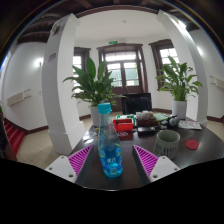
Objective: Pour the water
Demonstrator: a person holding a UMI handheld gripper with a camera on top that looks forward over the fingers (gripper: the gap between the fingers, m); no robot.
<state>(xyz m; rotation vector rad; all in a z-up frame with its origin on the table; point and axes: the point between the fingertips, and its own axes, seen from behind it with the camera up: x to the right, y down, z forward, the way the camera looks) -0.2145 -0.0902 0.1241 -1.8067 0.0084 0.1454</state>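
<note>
One bottle: a clear water bottle (109, 140) with a blue cap stands upright on the dark counter (205, 150), between the fingers of the tool (110, 160).
Tool state: spread wide, the magenta pads (80, 160) well off the bottle on both sides; it holds nothing.
Receiver: a greyish cup (167, 144) sits to the right, beyond the fingers.
Step in hand: lining up for the grasp, by my judgement.
Next move: close evenly on the bottle's body, lift, then carry toward the cup and tilt.
</note>
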